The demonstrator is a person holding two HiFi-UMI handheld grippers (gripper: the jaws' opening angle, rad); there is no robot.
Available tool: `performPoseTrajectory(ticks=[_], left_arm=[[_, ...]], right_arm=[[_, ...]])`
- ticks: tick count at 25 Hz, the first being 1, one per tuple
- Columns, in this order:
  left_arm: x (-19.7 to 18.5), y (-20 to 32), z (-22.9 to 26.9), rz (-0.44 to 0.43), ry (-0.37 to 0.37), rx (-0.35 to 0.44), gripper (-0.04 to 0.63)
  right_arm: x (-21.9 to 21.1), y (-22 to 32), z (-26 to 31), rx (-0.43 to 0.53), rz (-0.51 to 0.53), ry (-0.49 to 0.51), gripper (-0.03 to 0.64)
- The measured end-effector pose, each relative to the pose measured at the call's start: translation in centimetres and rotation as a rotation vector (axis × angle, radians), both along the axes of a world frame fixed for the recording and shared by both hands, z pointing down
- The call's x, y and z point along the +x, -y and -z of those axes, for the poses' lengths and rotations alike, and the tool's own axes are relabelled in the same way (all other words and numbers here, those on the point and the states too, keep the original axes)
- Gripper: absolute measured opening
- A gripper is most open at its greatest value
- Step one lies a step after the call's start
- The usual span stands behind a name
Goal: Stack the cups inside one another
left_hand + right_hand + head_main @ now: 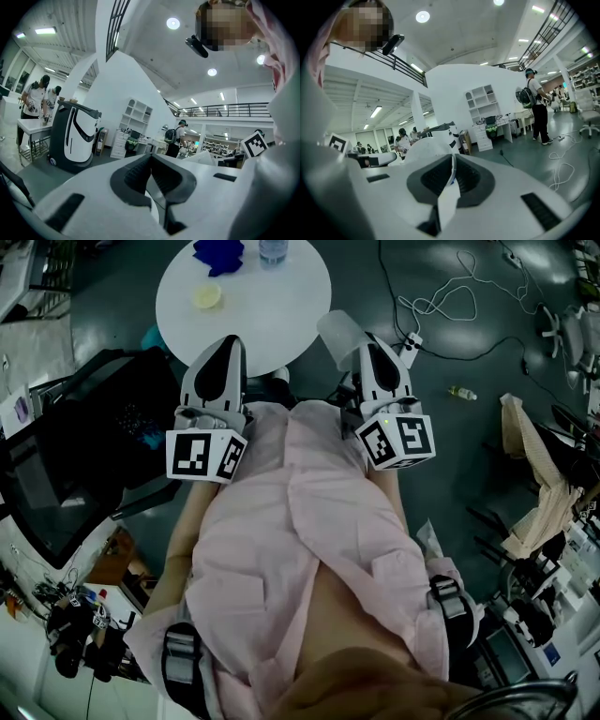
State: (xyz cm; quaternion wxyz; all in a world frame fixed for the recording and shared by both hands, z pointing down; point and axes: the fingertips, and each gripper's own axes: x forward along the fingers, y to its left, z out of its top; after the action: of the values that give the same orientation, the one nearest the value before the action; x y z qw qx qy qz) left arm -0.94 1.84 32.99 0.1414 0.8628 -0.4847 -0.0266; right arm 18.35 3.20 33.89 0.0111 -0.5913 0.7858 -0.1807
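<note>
Pinching the thin wall of a translucent white plastic cup (426,149), the right claw (452,164) is closed on it, and the cup body sticks out past the claw tips, a little to their left side. The left claw (150,159) has its jaws pressed together at the tips, with nothing between them. Beyond the tips of both claws is a round white counter (281,315). It carries a small pale yellow round object (207,296), and farther from the claws a crumpled blue cloth (218,254) and a clear bottle (273,249).
</note>
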Motion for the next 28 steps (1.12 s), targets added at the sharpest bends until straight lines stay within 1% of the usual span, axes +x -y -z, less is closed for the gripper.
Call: performPoseTrajectory(ticks=[4, 9, 17, 28], left_arm=[[-0.2, -0.1, -0.1, 0.004, -0.003, 0.000, 0.018], [-0.4, -0.2, -0.1, 0.013, -0.007, -0.004, 0.018], [-1.5, 0.0, -0.5, 0.053, -0.026, -0.018, 0.018], [-1.1, -0.2, -0.3, 0.042, -0.017, -0.014, 0.018]], right_arm=[[0.1, -0.3, -0.1, -0.001, -0.019, -0.012, 0.035], [-0.4, -0.3, 0.0, 0.003, 0.001, -0.030, 0.035], [-1.3, 0.2, -0.6, -0.010, 0.026, -0.032, 0.035], [-1.2, 0.0, -0.4, 0.002, 0.030, -0.014, 0.035]])
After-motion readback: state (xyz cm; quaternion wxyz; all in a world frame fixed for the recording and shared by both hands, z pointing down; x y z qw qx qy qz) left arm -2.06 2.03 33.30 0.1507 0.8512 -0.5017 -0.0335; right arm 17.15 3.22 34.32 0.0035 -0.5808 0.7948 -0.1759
